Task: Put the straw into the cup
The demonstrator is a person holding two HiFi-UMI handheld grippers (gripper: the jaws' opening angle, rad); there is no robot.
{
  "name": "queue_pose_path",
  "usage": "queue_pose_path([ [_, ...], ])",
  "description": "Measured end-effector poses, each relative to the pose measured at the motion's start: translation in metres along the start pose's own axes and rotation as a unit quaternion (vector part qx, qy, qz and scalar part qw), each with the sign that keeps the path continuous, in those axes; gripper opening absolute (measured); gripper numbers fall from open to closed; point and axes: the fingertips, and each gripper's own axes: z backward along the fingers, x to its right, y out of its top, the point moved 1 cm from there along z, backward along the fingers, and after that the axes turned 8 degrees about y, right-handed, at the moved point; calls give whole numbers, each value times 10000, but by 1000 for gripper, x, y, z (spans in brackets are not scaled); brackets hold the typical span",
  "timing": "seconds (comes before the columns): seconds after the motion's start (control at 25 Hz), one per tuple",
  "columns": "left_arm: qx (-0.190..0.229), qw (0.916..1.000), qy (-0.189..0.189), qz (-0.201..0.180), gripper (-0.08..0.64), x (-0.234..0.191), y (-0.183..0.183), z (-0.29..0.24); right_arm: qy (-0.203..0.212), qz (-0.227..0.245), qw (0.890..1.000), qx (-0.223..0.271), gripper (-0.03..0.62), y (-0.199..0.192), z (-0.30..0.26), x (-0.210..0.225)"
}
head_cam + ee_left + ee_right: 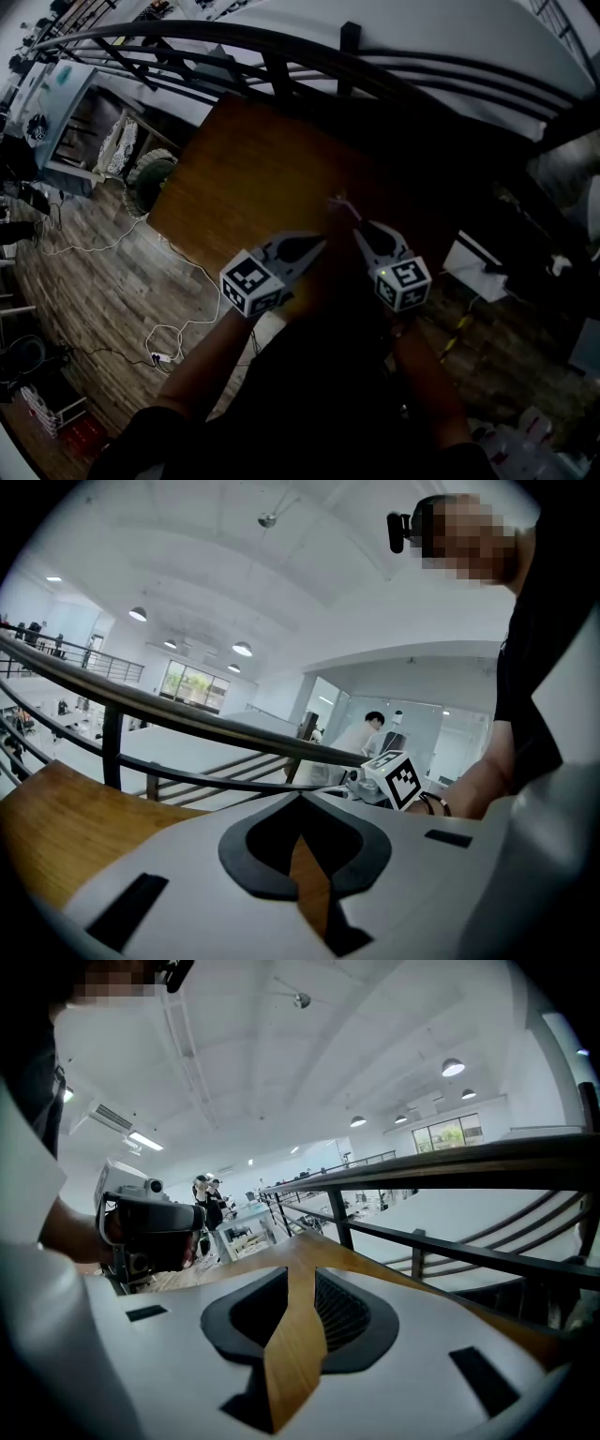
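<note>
Closest to the head camera are the forearms (pixel 202 361), dark and dim, each ending in a gripper over the table (pixel 234 178). I have the left gripper (pixel 317 247) pointing up and to the right and the right gripper (pixel 360 231) up and to the left, their tips near each other. On the left gripper view the jaws meet at the tips, with only a thin wedge of wood showing further back and nothing held. On the right gripper view the jaws stand a narrow slit apart, bare wood showing all the way through it, and nothing is in there. Just ahead of the right tips I see a faint pinkish sliver (pixel 339 204) over the table. It is too dim for me to say it is the straw. Beyond the table's far edge runs a railing (pixel 281 47).
</note>
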Motion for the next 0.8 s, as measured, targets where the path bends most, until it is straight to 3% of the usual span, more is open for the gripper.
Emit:
queue_pose_path([
  [0.32, 227, 9991, 44, -358, 11, 69, 10, 23, 145, 137, 9991, 376, 83, 5, 70, -40],
  [0.64, 556, 9966, 101, -591, 11, 146, 27, 46, 383, 559, 9939, 875, 80, 24, 152, -93],
  [0.8, 685, 9950, 103, -715, 11, 178, 34, 55, 522, 820, 9894, 1080, 16, 36, 183, -118],
])
